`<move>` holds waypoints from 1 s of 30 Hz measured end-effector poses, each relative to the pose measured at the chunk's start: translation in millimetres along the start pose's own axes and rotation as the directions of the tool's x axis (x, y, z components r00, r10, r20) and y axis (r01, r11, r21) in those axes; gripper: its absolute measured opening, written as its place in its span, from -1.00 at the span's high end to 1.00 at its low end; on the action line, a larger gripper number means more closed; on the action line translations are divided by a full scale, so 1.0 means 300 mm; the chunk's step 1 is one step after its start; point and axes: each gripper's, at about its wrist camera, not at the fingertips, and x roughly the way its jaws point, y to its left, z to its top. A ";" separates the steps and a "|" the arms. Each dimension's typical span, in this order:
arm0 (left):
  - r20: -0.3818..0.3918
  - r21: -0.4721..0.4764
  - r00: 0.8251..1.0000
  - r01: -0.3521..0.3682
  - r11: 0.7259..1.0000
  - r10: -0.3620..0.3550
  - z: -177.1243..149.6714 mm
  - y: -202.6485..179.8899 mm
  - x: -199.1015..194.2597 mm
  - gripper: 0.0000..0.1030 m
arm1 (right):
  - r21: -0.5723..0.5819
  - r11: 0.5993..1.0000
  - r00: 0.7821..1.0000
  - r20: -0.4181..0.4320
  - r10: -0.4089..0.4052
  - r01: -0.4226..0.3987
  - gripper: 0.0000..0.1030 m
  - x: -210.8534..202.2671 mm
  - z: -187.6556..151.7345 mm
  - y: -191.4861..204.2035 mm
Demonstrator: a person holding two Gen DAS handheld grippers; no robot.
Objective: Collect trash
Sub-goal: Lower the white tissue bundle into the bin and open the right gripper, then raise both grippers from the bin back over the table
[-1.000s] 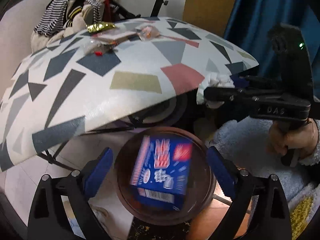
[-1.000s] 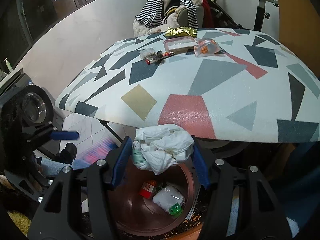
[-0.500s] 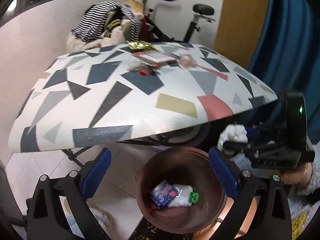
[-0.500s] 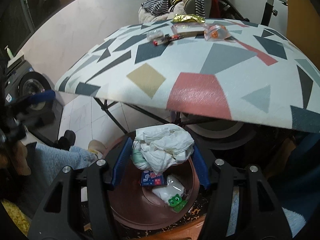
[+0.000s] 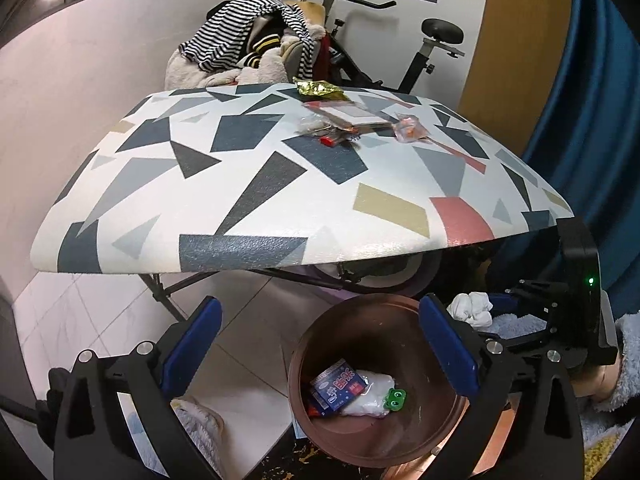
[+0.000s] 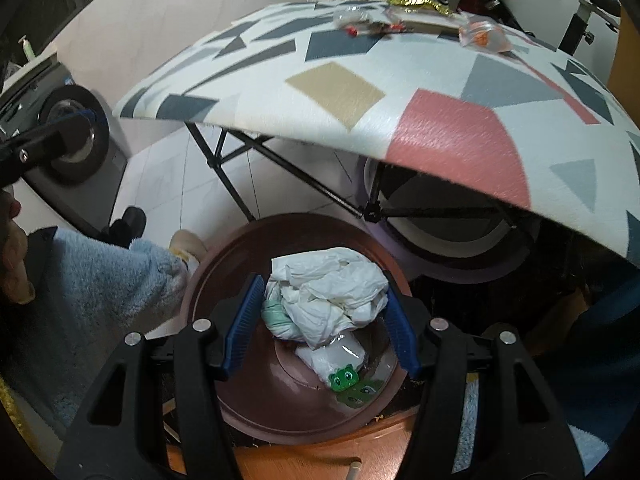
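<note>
Presently, in the left wrist view, the left gripper (image 5: 320, 344) stands wide apart and empty above the floor beside the bin (image 5: 384, 440), which sits below the table (image 5: 280, 200) edge; a blue box (image 5: 335, 387) and a white bag (image 5: 370, 394) already lie in it. More wrappers (image 5: 344, 120) wait on the far part of the table. In the right wrist view, the right gripper (image 6: 322, 326) clamps a crumpled tissue wad (image 6: 332, 292) between its pads, held directly over the bin (image 6: 208, 280) mouth, evidently so that a release drops it inside.
</note>
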 end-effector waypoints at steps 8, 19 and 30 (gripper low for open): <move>-0.016 -0.030 1.000 -0.003 1.000 0.003 -0.020 0.019 0.011 -0.88 | -0.008 1.000 1.000 -0.026 -0.004 0.004 -0.18 0.025 -0.012 0.010; -0.016 -0.043 1.000 -0.004 0.999 0.003 -0.020 0.034 0.011 -0.88 | 0.007 1.000 1.000 -0.019 -0.022 0.022 -0.48 0.025 -0.007 0.002; -0.020 -0.054 1.000 -0.008 0.999 0.007 -0.022 0.042 0.015 -0.88 | 0.034 0.999 1.000 -0.013 -0.025 0.025 -0.88 0.020 -0.003 -0.014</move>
